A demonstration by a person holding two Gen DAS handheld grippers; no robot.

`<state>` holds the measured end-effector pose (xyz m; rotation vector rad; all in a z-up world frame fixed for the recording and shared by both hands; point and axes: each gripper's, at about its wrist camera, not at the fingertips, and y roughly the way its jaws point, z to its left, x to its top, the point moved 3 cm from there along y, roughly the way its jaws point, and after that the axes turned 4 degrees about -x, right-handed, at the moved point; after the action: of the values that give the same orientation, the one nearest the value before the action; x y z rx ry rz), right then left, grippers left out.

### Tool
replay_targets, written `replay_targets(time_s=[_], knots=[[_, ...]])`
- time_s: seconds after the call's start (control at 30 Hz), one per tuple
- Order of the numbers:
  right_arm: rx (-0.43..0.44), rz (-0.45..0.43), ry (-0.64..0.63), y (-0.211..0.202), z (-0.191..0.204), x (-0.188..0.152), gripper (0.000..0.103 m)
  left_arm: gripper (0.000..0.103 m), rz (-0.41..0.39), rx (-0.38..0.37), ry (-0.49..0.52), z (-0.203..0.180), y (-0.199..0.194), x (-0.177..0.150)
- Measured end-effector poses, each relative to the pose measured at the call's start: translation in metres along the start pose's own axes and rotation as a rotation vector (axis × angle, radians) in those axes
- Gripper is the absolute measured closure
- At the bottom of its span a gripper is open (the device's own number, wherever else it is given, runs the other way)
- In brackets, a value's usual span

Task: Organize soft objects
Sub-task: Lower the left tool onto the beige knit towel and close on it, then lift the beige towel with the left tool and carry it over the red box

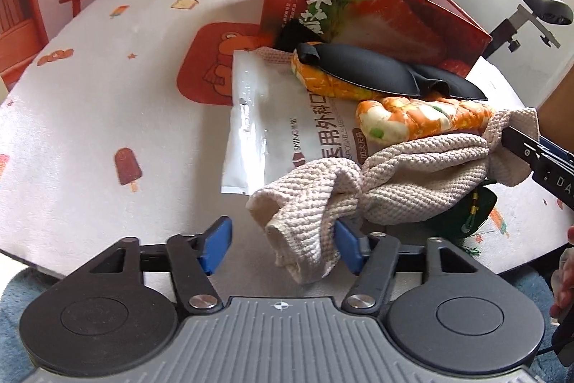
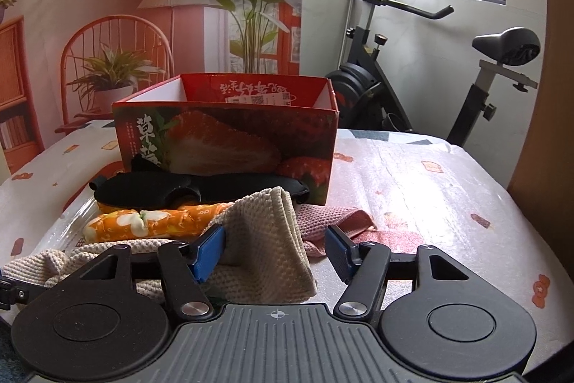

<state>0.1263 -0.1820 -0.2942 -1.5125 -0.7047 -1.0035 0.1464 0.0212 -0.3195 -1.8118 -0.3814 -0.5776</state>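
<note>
A beige knitted cloth (image 1: pixel 412 174) lies crumpled at the table's near edge, over a pile of soft things. One end of it hangs between the blue pads of my left gripper (image 1: pixel 283 239); it touches the right pad and stands clear of the left one. In the right wrist view another fold of the cloth (image 2: pixel 265 239) rises between the pads of my right gripper (image 2: pixel 274 248). That fold leans on the left pad, with a gap to the right pad. Behind lie an orange flowered fabric roll (image 1: pixel 423 121) and a black eye mask (image 1: pixel 376 70).
An open red strawberry box (image 2: pixel 233 131) stands behind the pile. A white mask packet (image 1: pixel 280 131) and a pink knit cloth (image 2: pixel 323 218) lie flat on the printed tablecloth (image 1: pixel 107 96). Something dark green (image 1: pixel 462 214) sits under the beige cloth. An exercise bike (image 2: pixel 394 88) stands beyond the table.
</note>
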Motion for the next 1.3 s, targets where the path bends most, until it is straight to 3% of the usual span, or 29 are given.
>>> replay_targets(time_s=[0.17, 0.3, 0.33, 0.4, 0.5, 1.0, 1.3], knots=[[0.021, 0.0, 0.003, 0.001, 0.0, -0.001, 0.05, 0.068, -0.003, -0.042, 0.009, -0.004, 0.003, 0.003], [0.049, 0.015, 0.004, 0.001, 0.001, -0.001, 0.068, 0.085, -0.011, -0.052, 0.033, -0.01, 0.002, 0.003], [0.048, 0.016, 0.0, 0.0, 0.001, 0.0, 0.071, 0.085, -0.019, -0.048, 0.038, -0.011, 0.0, 0.003], [0.038, 0.015, -0.011, -0.002, 0.003, 0.0, 0.087, 0.086, -0.032, -0.03, 0.043, -0.011, -0.003, 0.003], [0.062, 0.022, 0.01, -0.005, 0.001, 0.001, 0.091, 0.088, -0.054, -0.03, 0.033, -0.01, -0.01, 0.005], [0.097, -0.072, 0.034, -0.045, 0.0, 0.026, 0.093, 0.089, -0.216, 0.003, 0.068, -0.017, -0.057, 0.015], [0.135, -0.103, 0.059, -0.061, -0.006, 0.045, 0.093, 0.089, -0.318, -0.01, 0.095, -0.022, -0.081, 0.041]])
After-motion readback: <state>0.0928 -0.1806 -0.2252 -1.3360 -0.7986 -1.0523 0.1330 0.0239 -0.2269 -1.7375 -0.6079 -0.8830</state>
